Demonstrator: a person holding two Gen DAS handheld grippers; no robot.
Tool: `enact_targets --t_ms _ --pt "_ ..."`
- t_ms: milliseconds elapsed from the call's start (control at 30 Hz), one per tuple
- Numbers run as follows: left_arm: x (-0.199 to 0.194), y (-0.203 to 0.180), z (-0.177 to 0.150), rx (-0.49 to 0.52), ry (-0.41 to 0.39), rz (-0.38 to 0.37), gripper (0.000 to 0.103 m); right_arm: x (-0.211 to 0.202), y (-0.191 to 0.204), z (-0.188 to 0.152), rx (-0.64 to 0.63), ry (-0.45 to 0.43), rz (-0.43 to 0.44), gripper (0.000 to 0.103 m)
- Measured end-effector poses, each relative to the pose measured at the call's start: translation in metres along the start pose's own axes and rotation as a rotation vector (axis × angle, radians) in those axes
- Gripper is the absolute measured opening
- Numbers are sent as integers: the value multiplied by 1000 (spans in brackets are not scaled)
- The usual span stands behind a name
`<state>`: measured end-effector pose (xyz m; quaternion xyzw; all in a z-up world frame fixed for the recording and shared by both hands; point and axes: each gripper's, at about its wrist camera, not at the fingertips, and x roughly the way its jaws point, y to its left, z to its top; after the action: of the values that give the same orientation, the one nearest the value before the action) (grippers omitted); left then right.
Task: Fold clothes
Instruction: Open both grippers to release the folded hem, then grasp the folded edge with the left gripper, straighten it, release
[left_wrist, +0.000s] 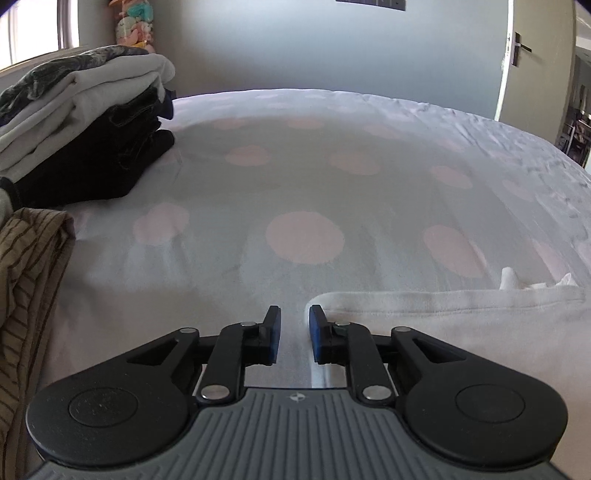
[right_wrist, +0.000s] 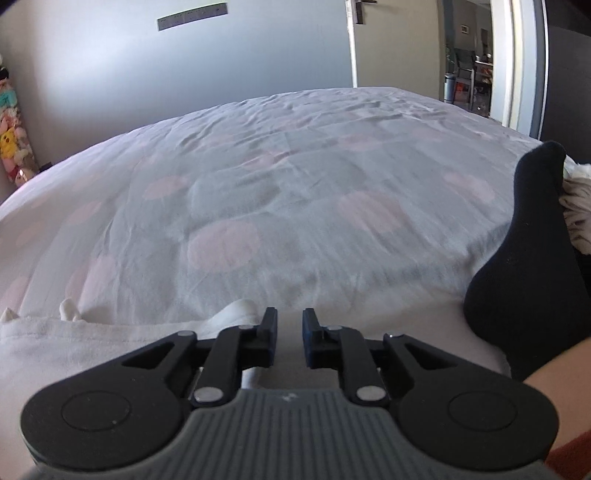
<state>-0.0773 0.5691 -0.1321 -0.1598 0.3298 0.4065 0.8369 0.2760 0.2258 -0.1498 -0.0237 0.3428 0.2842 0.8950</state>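
Left wrist view: left gripper (left_wrist: 294, 317) hangs slightly parted and empty at the white garment's (left_wrist: 461, 314) left corner, near the bed's (left_wrist: 295, 177) near edge. Right gripper (right_wrist: 289, 320), likewise parted and empty, sits by its right corner.

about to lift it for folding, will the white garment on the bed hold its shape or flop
The white garment probably flops: it lies flat with soft rounded edges. It looks thick, so likely somewhat heavy. Its matte surface suggests little slipping.

Matt, lightly creased cotton-like bedsheet (left_wrist: 332, 155); soft fleecy white garment (left_wrist: 461, 314); matt black plastic gripper fingers (left_wrist: 271, 332).
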Motion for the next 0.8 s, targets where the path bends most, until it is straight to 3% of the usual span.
enact_targets --t_ms 167,300,533,667,800 --pt "-46 15 -11 -101 9 -27 25 -32 -20 -6 101 -14 23 26" --pt "-84 15 -33 -137 21 -40 25 -60 -27 -26 179 46 83 26" --pt "-129 4 -73 -125 72 -21 25 -120 -11 -66 85 51 117 27" --pt "-146 15 -94 -179 133 -25 30 -151 -16 -91 67 71 109 36" --pt "-153 19 -114 -223 195 -54 31 -164 -27 -101 49 115 85 36"
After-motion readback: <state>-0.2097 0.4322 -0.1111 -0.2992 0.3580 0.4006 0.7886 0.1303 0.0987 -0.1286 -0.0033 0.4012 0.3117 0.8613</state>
